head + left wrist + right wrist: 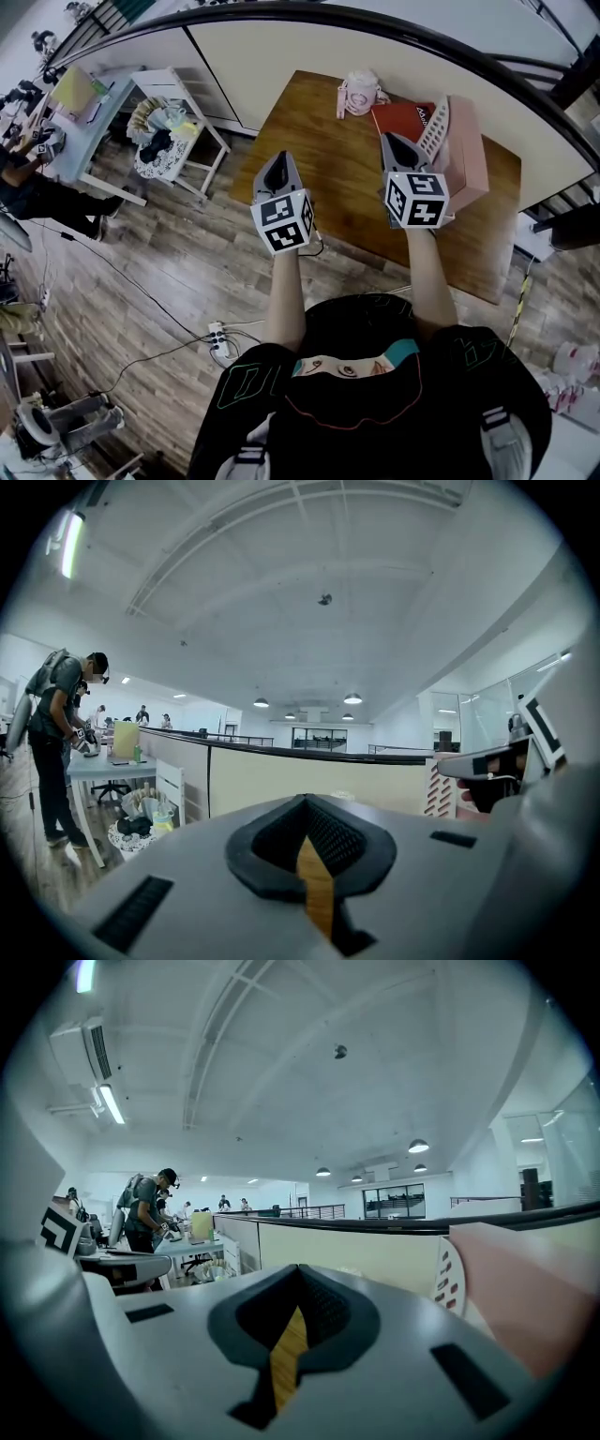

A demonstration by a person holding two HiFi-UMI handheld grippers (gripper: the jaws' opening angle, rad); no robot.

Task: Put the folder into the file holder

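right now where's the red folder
Head view: the red folder lies on the table, far right, between the pink cup and the file holder.

— Where does the file holder (466, 155) sit?
— Upper right of the frame, on the surface (328, 183), with the folder (403, 117) just left of it (touching or not, I can't tell).
— And the claws?
— The left claw (277, 163) is over the surface's left part, and the right claw (395, 142) is below the folder.

wooden table (328, 178): centre | pink cup (358, 92): far table edge | white side table (178, 89): left, cluttered | power strip (219, 339): floor
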